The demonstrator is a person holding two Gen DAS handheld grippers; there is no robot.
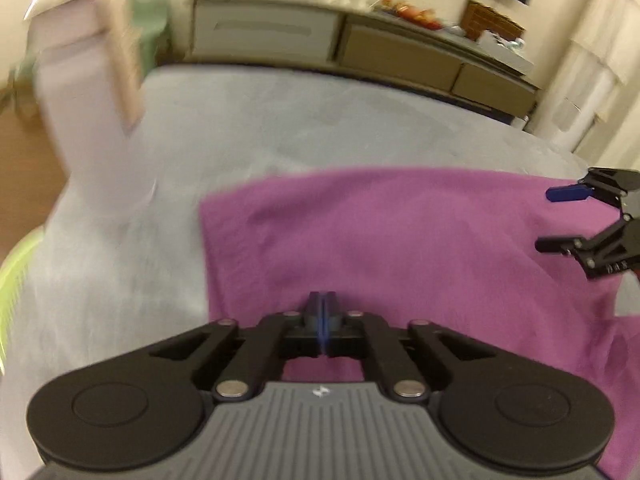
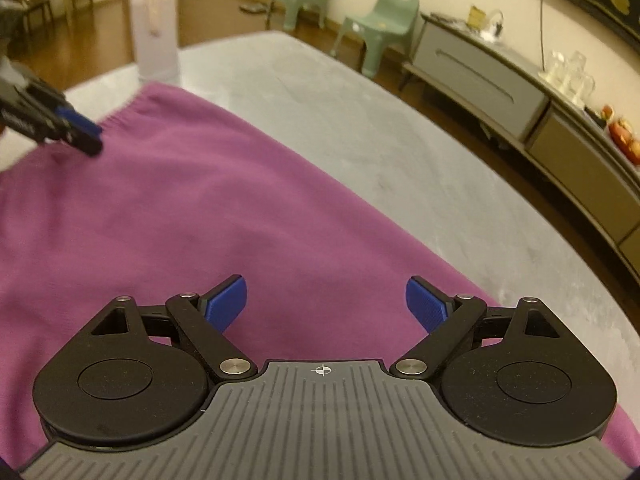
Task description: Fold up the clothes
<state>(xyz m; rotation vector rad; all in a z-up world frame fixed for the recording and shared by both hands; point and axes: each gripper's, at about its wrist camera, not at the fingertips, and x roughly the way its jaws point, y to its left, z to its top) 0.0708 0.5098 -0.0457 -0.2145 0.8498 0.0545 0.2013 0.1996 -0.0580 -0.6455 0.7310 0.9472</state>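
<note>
The purple garment (image 2: 168,216) lies spread mostly flat on the grey bed cover (image 2: 360,128), with its ribbed hem towards the far left edge in the right wrist view. It looks smoothed out, perhaps already folded once, though I cannot tell how many layers there are; further folds likely remain. The left gripper (image 1: 321,304) hangs over the near edge of the cloth with its blue pads pressed together, and no fabric shows between them. The right gripper (image 2: 326,304) hovers above the garment's other side, jaws spread wide and holding nothing, the cloth visible below the gap
</note>
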